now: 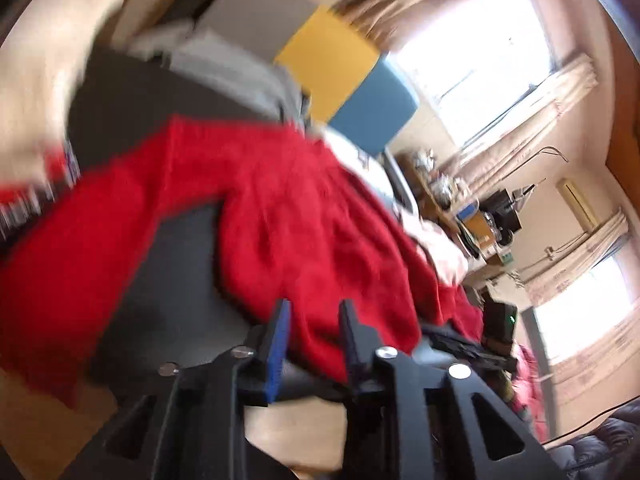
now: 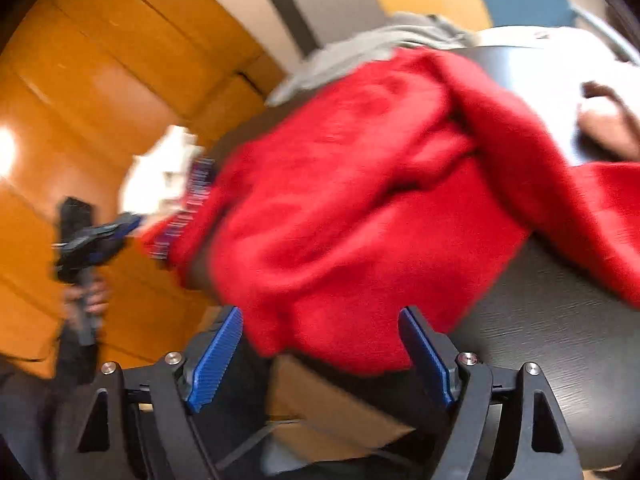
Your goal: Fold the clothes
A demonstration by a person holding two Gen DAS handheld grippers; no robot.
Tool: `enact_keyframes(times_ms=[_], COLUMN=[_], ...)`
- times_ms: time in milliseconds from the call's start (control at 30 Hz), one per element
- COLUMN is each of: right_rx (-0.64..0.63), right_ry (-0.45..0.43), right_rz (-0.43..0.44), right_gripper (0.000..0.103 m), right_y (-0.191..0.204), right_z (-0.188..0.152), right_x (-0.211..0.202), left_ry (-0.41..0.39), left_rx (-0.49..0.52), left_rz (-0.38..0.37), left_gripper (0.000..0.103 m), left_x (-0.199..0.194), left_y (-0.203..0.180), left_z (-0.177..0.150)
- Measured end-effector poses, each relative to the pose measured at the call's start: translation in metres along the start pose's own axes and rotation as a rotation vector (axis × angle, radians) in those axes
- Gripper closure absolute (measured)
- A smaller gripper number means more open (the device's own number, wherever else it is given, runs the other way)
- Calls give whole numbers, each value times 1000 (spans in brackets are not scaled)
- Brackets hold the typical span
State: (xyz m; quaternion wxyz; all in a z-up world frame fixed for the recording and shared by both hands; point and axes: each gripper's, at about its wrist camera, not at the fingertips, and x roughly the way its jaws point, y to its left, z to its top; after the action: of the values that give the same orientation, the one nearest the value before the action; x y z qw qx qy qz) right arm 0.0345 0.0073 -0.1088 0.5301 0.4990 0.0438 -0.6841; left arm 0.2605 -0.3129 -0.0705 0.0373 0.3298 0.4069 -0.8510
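A fuzzy red knitted sweater (image 1: 280, 216) is seen lying crumpled on a dark grey round counter (image 1: 160, 280), bunched into thick folds. A striped red, white and blue ribbed cuff or hem (image 2: 192, 204) shows at one end. In the right wrist view the garment's long axis runs from that striped end at the left across to a loose red flap (image 2: 592, 208) trailing off at the right. Part of the near edge hangs over the counter rim. A grey garment (image 2: 384, 44) is seen beyond the sweater, touching it.

The left tongs (image 1: 316, 312) are partly apart, blue pads (image 1: 280, 348) showing, with nothing between them; red cloth lies just ahead of the tips. The right tongs (image 2: 320, 320) stand wide apart, with the sweater's near edge between the fingers but not pressed by either pad.

In the right wrist view the left tongs are seen at the far left (image 2: 128, 224), the tips near the striped end, held by a hand (image 2: 86, 300). Both views are motion blurred. An orange-brown wood floor (image 2: 100, 92) lies below the counter.
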Motion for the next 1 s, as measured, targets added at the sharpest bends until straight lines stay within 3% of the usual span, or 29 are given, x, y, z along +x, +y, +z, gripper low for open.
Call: enact_keyframes(times_ms=[100,167,267,333,467,533,567,600,667,700,733,800,867,967,1000], right_rx=[-85,-151,-163,-174,-216,-234,-243,-245,-173,-121,-78,-87,-80,-29,-17], right_ry=[24,36,52,73,86,90,92,96,128,157,182,190,169,127,119], right_rz=[-123,-199,-198,-193,-190,-201,-207,-201,-63,74,200,331,343,312,298], right_gripper=[22,22,22,15,0,0,0,0,0,0,0,0,0,0,0], right_y=[5,11,13,11,15,15,15,16,13,13,14,21,21,11,7], right_z=[2,7,11,7,-6,-10,-12,-13,-12,-11,-11,-16,-19,-17,-16], right_x=[19,33,44,47,51,51,51,50,42,37,33,19,8,2,-1], left_ry=[151,222,236,227,184,174,177,180,154,119,97,41,36,134,163], left_rx=[-13,7,5,-1,-31,-18,-2,15,-8,4,17,52,82,118,117], left_rz=[-44,-30,-21,17,-16,0,22,45,-35,-78,-98,-108,-77,-50,-50], left_gripper=[70,68,54,52,49,62,96,96,96,96,96,96,96,94,86], left_x=[50,85,115,129,139,141,142,143,127,107,89,48,23,0,-4], left_y=[-4,-14,-21,-22,-24,-27,-28,-30,-31,-35,-37,-41,-41,-35,-32], left_z=[-27,-43,-49,-47,-44,-40,-37,-34,-22,-12,-6,7,14,8,5])
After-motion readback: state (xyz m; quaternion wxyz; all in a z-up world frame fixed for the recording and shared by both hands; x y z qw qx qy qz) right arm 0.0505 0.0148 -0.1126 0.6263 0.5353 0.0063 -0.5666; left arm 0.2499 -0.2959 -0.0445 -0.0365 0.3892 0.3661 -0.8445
